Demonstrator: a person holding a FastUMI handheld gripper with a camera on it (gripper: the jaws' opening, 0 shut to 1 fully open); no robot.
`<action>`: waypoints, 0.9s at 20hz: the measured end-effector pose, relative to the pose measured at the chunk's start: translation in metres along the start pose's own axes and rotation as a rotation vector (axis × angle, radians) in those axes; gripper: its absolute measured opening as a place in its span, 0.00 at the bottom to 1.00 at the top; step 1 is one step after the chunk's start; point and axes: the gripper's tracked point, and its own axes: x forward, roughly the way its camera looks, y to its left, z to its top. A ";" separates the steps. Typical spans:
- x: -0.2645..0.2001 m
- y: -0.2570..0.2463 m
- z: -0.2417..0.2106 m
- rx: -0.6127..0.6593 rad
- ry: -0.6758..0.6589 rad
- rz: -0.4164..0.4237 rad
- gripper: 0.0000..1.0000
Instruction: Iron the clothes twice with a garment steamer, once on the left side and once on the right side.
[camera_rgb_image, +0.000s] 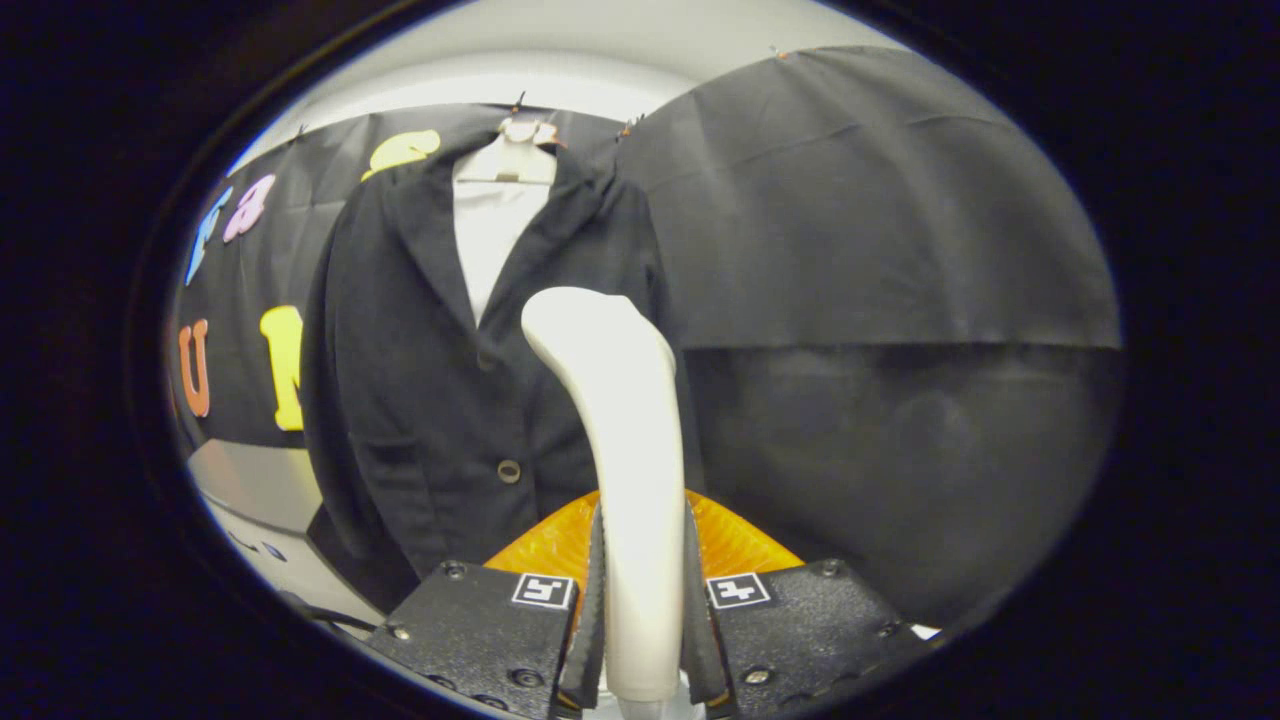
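While the gripper had its jaws clamped on the smooth, curved white garment steamer, a dark buttoned jacket hung on a hanger just beyond it.

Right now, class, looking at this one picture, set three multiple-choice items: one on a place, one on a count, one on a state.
1. Where does the black buttoned jacket hang?
A. Beyond the tongs, on a white hanger
B. Folded between the fingers
C. On the floor

2. How many buttons show on its front?
A. One
B. Two
C. Five

3. What are the tongs doing?
A. Open, holding nothing
B. Shut on the white plastic garment steamer
C. Shut on a sleeve

Answers: 1 A, the white hanger tops it; 2 B, both sit along the front edge; 3 B, both fingers press the steamer's handle.
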 end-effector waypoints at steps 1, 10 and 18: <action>0.001 -0.004 0.015 0.004 -0.029 0.003 0.35; 0.037 -0.019 0.139 0.032 -0.261 0.028 0.35; 0.076 -0.005 0.197 0.011 -0.349 0.089 0.35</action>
